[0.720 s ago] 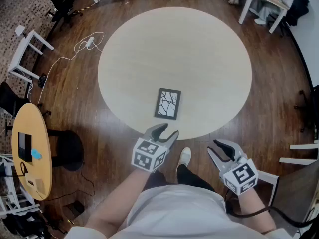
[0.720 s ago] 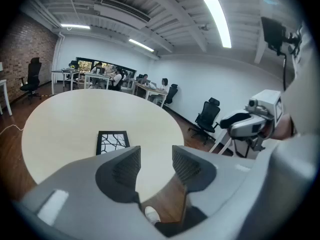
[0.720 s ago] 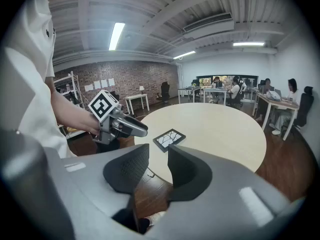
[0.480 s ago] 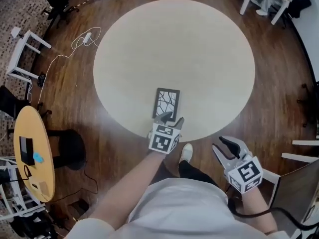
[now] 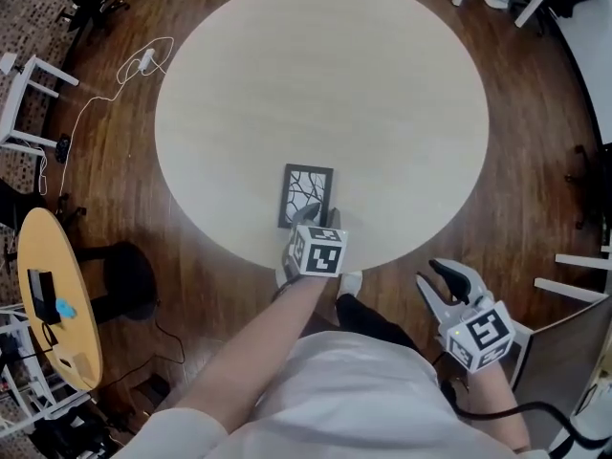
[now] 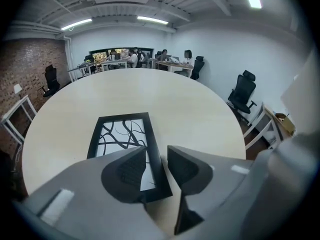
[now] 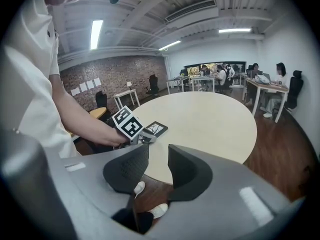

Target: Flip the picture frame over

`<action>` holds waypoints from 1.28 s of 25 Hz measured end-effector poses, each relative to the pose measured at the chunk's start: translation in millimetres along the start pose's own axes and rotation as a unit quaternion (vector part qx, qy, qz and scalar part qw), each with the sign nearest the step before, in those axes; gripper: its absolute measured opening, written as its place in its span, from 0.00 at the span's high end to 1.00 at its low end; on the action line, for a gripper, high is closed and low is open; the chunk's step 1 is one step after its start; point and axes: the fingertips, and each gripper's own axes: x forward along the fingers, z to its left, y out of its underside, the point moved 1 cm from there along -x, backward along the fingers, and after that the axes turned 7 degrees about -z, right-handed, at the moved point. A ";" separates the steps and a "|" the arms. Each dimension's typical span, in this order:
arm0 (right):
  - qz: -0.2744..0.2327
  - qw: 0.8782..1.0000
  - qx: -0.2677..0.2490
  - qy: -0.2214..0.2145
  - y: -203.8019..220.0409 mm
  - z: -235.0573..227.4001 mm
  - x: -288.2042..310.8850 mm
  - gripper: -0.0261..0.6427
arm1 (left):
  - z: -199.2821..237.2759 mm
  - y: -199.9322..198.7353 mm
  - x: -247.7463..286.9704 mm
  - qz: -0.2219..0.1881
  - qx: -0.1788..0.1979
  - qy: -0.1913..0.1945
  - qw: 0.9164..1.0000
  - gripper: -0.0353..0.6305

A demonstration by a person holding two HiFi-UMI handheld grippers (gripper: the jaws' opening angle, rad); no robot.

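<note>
A black picture frame (image 5: 306, 195) with a branch print lies flat, picture side up, near the front edge of the round pale table (image 5: 382, 84). My left gripper (image 5: 316, 220) is at the frame's near right corner. In the left gripper view the frame (image 6: 120, 136) runs up between the jaws; the left gripper (image 6: 156, 166) is open, its jaws either side of the right border, not pressing it. My right gripper (image 5: 448, 280) hangs open and empty over the wooden floor, off the table's front right. From the right gripper (image 7: 157, 171) I see the frame (image 7: 156, 128) beside the left marker cube (image 7: 128, 123).
A small orange round table (image 5: 48, 295) with small items stands at the far left. A white cable (image 5: 134, 70) lies on the floor at upper left. White furniture legs (image 5: 24, 103) stand left and right. My shoe (image 5: 351, 282) is under the table edge.
My left gripper has moved forward from off the table's front edge onto the frame's near corner. The right gripper has stayed low at the right.
</note>
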 end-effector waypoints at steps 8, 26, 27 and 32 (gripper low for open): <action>0.004 1.000 0.004 -0.007 -3.7 -5.9 2.2 0.78 | 2.9 1.8 -3.8 0.008 0.045 -0.064 0.997 0.83; -0.005 1.000 -0.006 -0.015 -11.4 -0.7 19.5 0.79 | -19.3 -44.9 -36.2 -0.050 -0.084 0.094 0.991 0.85; -0.006 1.000 -0.007 -0.015 -12.7 0.3 20.6 0.79 | -22.5 -49.0 -38.5 -0.054 -0.106 0.116 0.986 0.85; -0.001 1.000 -0.015 -0.008 -19.3 10.9 28.6 0.79 | -30.7 -74.0 -50.1 -0.088 -0.213 0.249 0.941 0.85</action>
